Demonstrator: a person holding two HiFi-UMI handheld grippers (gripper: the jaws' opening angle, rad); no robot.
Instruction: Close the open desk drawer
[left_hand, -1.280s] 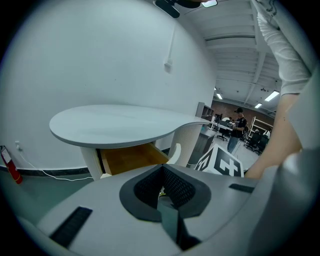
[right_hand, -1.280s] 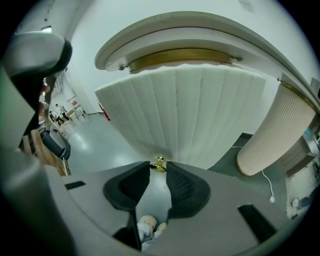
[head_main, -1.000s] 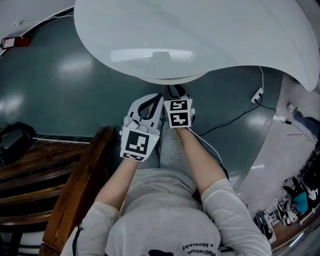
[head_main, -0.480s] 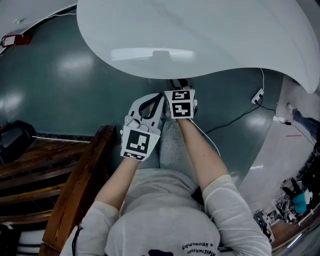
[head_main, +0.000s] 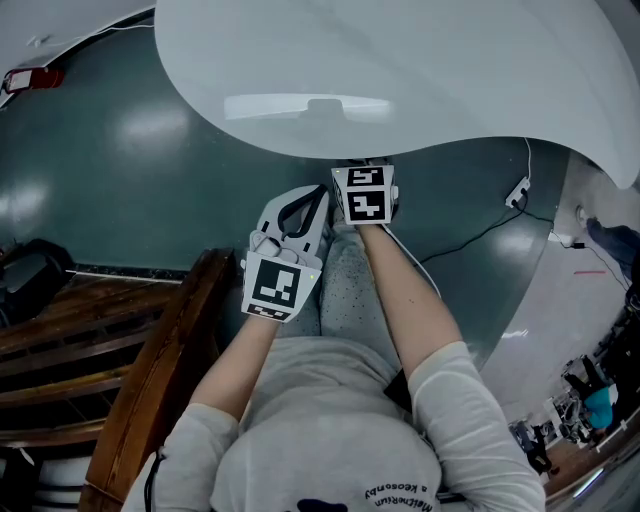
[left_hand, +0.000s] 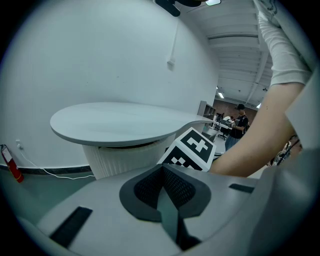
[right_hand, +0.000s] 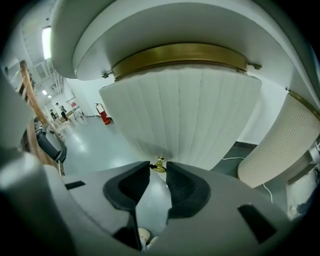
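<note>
The right tongs (right_hand: 158, 169) are standing open and gripping nothing, with a small brass knob (right_hand: 159, 163) showing just past their tips at 12 o'clock; whether the pads are touching it cannot be told. The left tongs (left_hand: 161, 168) are resting closed and empty, at 8 o'clock of the right pair in the head view. The knob is sitting on the ribbed white drawer front (right_hand: 190, 110), which is tucking under the desk top (head_main: 400, 70). From the head view that top is hiding the drawer front and the right tongs' tips. No view is showing inside the drawer.
</note>
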